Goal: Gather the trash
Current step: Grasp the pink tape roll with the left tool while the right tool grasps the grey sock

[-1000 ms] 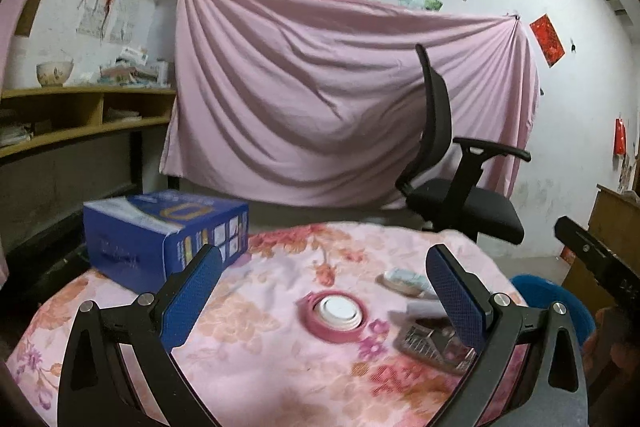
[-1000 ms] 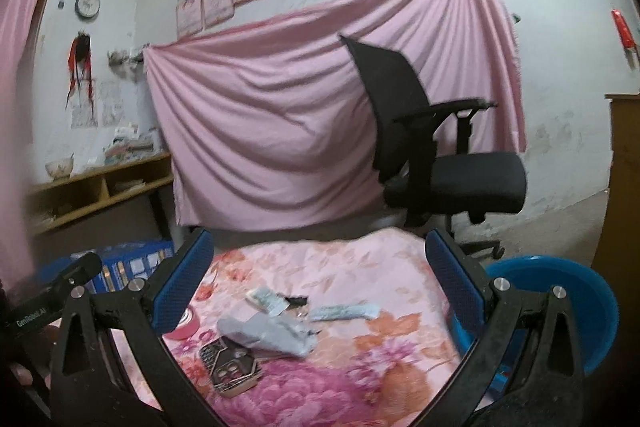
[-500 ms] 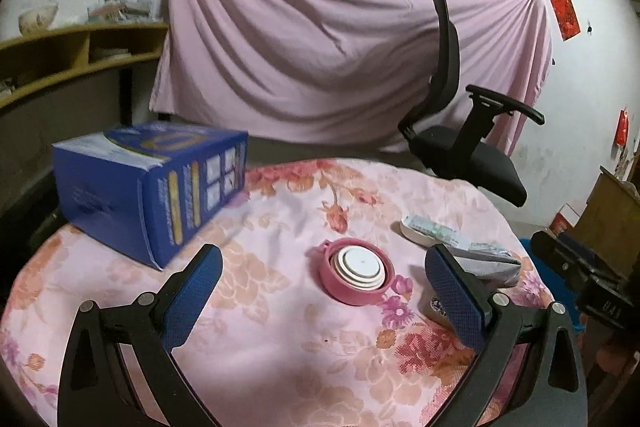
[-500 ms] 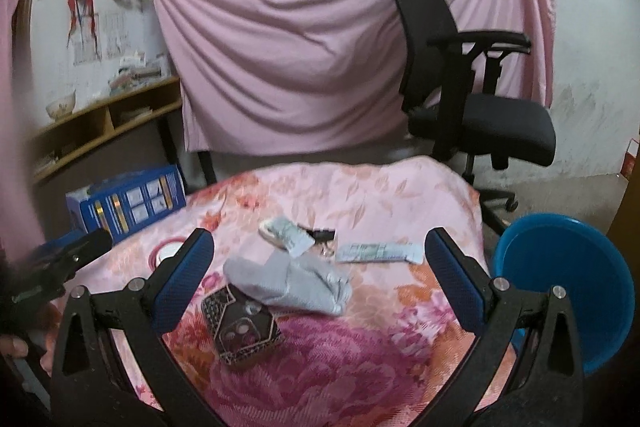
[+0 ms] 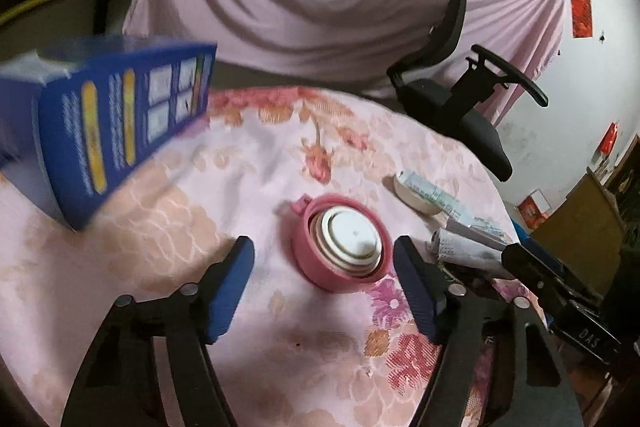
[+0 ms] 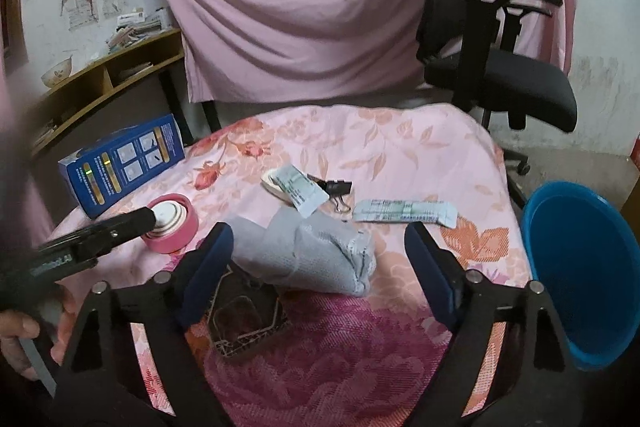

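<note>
A pink lid with a white centre (image 5: 340,243) lies on the floral tablecloth (image 5: 160,259). My left gripper (image 5: 323,251) hovers just before it; its jaws are closing, the lid shows between the blue fingertips, and the pads stay off it. My right gripper (image 6: 316,239) is open, tilted down over a grey sock (image 6: 312,251). Beyond the sock lie two printed sachet wrappers (image 6: 404,211) (image 6: 300,189) and a black binder clip (image 6: 336,189). A dark patterned case (image 6: 248,323) sits partly under the sock. A blue bin (image 6: 584,267) stands off the table's right edge.
A blue carton (image 5: 112,123) lies at the table's left. A black office chair (image 6: 496,75) stands behind the table before a pink sheet (image 6: 300,7). Wooden shelves (image 6: 100,75) run along the left wall. A person's hand (image 6: 24,339) holds the left gripper.
Both grippers tipped down and came closer to the table. The left jaws narrowed towards the pink lid. The right jaws drew in a little above the sock.
</note>
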A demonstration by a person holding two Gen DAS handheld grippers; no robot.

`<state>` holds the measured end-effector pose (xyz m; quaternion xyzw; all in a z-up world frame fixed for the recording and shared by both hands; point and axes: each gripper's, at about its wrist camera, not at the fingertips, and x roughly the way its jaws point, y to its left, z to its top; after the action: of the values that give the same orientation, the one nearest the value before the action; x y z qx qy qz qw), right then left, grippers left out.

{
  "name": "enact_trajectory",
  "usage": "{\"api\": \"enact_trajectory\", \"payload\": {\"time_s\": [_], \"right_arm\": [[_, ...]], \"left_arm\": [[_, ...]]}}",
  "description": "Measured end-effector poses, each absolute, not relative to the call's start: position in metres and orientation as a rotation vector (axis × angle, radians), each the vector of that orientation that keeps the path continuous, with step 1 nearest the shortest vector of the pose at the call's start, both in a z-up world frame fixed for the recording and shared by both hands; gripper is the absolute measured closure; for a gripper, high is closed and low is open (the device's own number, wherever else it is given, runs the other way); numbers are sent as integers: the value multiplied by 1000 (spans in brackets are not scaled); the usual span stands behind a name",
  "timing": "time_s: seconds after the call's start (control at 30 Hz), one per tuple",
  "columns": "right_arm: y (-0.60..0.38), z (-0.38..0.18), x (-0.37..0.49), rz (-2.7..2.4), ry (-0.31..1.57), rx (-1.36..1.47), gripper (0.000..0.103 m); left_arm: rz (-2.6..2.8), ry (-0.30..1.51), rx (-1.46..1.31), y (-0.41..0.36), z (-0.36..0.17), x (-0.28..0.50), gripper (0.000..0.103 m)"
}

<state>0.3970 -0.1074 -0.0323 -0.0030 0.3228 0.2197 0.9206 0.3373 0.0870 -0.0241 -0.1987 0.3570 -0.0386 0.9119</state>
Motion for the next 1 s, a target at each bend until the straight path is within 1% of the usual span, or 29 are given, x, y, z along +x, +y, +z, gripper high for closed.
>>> {"api": "enact_trajectory", "payload": {"time_s": [0.1, 0.27, 0.57, 0.67, 0.77, 0.87, 0.93, 1.0], "right_arm": [[-108, -36, 400, 452, 688, 2, 3], [-105, -40, 405, 453, 724, 2, 5], [-108, -51, 413, 487, 812, 61, 11], [-109, -52, 412, 499, 821, 77, 14], [-109, -53, 410, 507, 823, 83, 20], [-111, -52, 406, 506, 821, 85, 27], [-114, -51, 405, 509, 814, 96, 37], [-117, -50, 404, 513, 806, 109, 42]], "left_arm": [[-87, 740, -431, 89, -25, 339, 45], [-133, 751, -433, 85, -27, 342, 61], [-190, 740, -437, 81, -27, 342, 62], [-207, 728, -427, 77, -25, 340, 62], [-224, 721, -414, 73, -24, 339, 62], [-236, 724, -401, 70, -24, 339, 62], [-238, 722, -394, 68, -23, 340, 62], [-240, 714, -388, 67, -23, 340, 62]]}}
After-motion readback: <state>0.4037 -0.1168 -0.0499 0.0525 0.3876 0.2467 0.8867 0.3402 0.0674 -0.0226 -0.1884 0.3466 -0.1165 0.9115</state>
